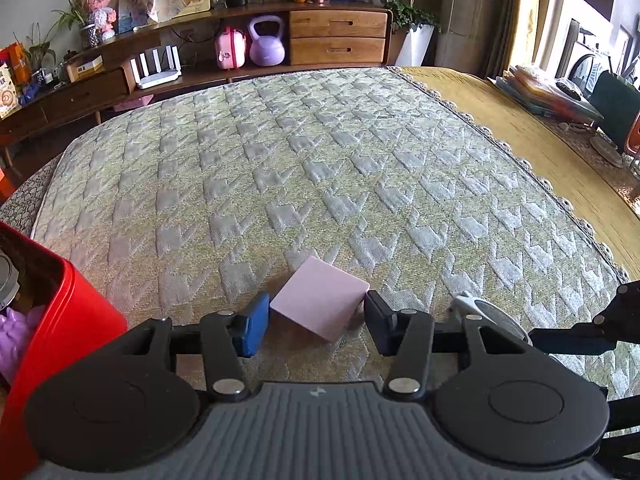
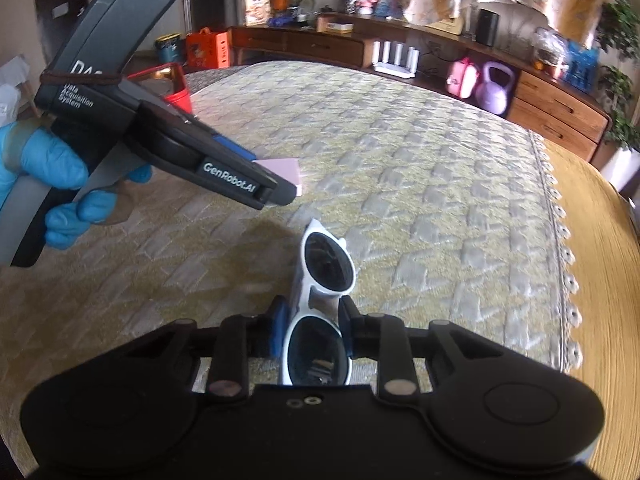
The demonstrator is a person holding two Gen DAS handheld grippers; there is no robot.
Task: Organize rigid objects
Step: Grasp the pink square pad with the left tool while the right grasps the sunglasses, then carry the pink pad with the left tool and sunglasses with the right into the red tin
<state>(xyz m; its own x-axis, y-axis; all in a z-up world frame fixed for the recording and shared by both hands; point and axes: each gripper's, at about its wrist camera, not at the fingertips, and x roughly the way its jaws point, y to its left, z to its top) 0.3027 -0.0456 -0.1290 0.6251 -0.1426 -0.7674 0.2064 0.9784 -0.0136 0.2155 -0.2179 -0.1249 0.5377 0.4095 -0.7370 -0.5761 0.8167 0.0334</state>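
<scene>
Sunglasses (image 2: pixel 320 308) with a white frame and dark lenses sit clamped between the right gripper's (image 2: pixel 314 330) pads, over the quilted mat (image 2: pixel 400 168). Just beyond the sunglasses, a pink square card (image 1: pixel 320 304) is pinched at two corners by the left gripper (image 1: pixel 316 320), held by a blue-gloved hand (image 2: pixel 60 184). Farther beyond the card stands a red tin (image 1: pixel 60 320).
</scene>
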